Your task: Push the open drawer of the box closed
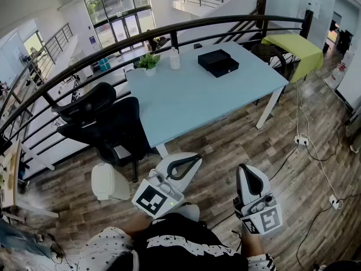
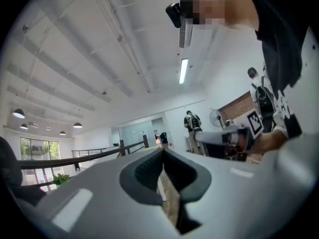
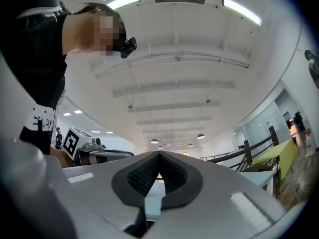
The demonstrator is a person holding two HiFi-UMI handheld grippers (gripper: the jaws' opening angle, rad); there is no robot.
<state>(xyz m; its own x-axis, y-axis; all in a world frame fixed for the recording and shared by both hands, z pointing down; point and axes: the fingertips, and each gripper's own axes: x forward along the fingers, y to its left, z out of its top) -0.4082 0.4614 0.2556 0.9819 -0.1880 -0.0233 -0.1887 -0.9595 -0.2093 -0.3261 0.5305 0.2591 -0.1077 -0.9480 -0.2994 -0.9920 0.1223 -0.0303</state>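
Flat black rectangular box (image 1: 218,62) sits on the far right part of the pale blue table top (image 1: 186,103), its long axis running from far left to near right. A lower layer seems to jut from its near-right side, probably the open drawer, though it is too small to confirm. Left white gripper (image 1: 197,158) and right white gripper (image 1: 242,167) hang low by the person's body, off the table's near edge and well apart from the box. Both have their jaws pressed together with nothing between them. The box lies straight ahead, far, roughly between the two. Neither is clearly nearer. Judgement: a long forward reach comes first, then a push toward far left.
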